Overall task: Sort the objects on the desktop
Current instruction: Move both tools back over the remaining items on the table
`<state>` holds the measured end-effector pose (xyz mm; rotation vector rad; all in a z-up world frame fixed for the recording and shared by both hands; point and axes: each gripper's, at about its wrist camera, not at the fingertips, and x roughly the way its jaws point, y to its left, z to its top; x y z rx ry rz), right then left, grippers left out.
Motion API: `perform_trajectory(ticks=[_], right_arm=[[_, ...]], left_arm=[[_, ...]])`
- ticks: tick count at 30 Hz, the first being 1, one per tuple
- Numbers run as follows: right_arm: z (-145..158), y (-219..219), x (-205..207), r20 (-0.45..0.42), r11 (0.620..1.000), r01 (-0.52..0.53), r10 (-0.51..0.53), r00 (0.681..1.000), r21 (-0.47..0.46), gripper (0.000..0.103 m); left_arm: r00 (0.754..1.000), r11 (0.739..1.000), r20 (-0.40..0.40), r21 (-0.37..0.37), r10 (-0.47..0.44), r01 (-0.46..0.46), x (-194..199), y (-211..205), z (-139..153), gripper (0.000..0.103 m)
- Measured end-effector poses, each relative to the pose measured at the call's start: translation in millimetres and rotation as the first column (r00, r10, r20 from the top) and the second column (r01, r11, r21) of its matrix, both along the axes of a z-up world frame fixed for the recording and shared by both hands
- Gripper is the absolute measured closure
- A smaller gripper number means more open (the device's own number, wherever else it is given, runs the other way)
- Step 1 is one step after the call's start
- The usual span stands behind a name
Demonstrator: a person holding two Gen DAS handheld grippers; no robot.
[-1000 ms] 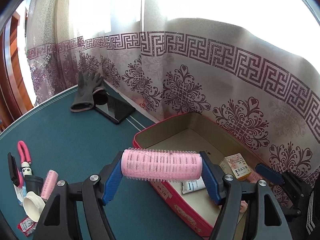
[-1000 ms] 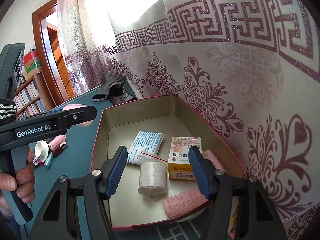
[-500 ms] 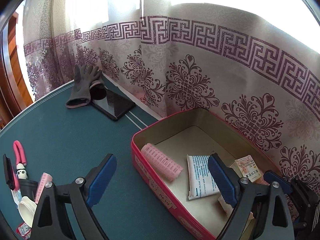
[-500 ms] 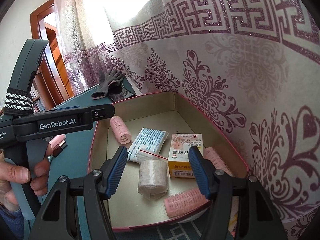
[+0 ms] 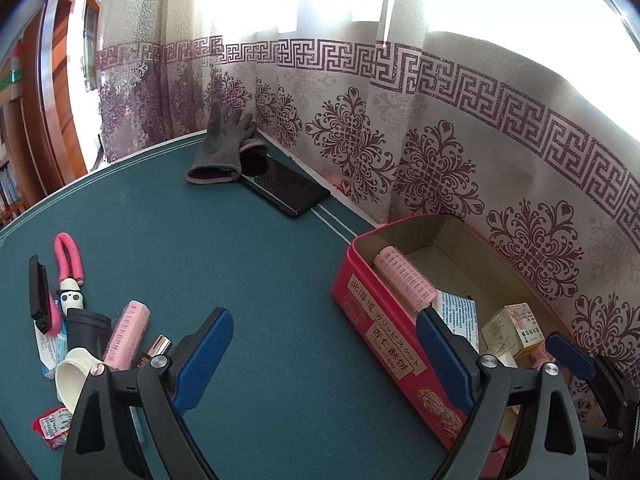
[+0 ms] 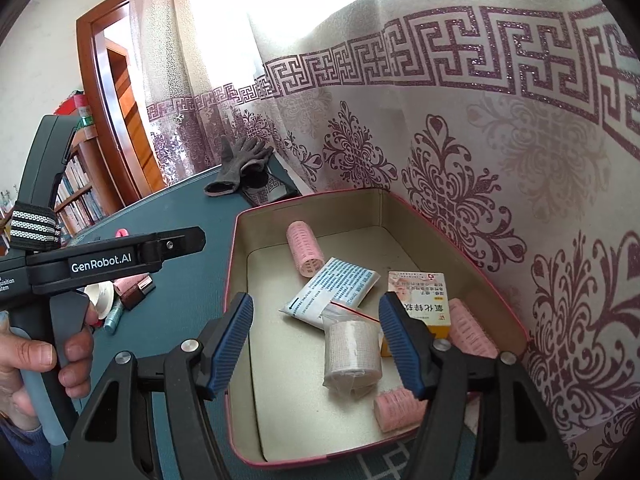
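Teal cloth covers the worktop (image 5: 248, 280) in the left wrist view, where the left gripper (image 5: 324, 356) hangs with its blue pads wide apart and nothing between them. To its right stands a red tin (image 5: 384, 332) whose side carries white Japanese lettering. A pink hair roller (image 5: 404, 278) lies inside it along the near wall, beside a printed sachet (image 5: 460, 316) and a small medicine carton (image 5: 514, 326). At the left edge sit another pink roller (image 5: 127, 338), a white cup (image 5: 72, 378), a pink-handled tool (image 5: 68, 260) and a red packet (image 5: 50, 428). A grey glove (image 5: 222, 148) partly overlaps a black phone (image 5: 286, 190) at the far side.

In the right wrist view the right gripper (image 6: 316, 344) is opening slightly above the tin (image 6: 236, 280), empty. Below it lie a bagged gauze roll (image 6: 352, 352), the sachet (image 6: 332, 290), the carton (image 6: 416, 288) with Chinese characters, and three rollers (image 6: 305, 250). A hand (image 6: 40, 364) holds the left gripper's handle, marked "GenRobot.AI".
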<state>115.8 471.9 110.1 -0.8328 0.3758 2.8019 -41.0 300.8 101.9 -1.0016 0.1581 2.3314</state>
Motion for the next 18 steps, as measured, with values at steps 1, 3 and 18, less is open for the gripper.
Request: perform_trajectory(ticks=[1, 3, 18], right_arm=[[1, -4, -1, -0.004, 1.0, -0.006, 0.006, 1.0, 0.004, 0.032], [4, -11, -4, -0.01, 1.0, -0.02, 0.02, 1.0, 0.008, 0.032], [3, -86, -34, -0.004, 0.982, -0.185, 0.185, 0.983, 0.027, 0.025]], left_arm=[[1.0, 1.0, 0.002, 0.004, 0.012, -0.012, -1, -7, 0, 0.009], [0.999, 0.999, 0.009, 0.012, 0.038, -0.039, -2, -22, 0, 0.009], [0.907, 0.907, 0.013, -0.029, 0.421, -0.421, -6, -189, -31, 0.001]])
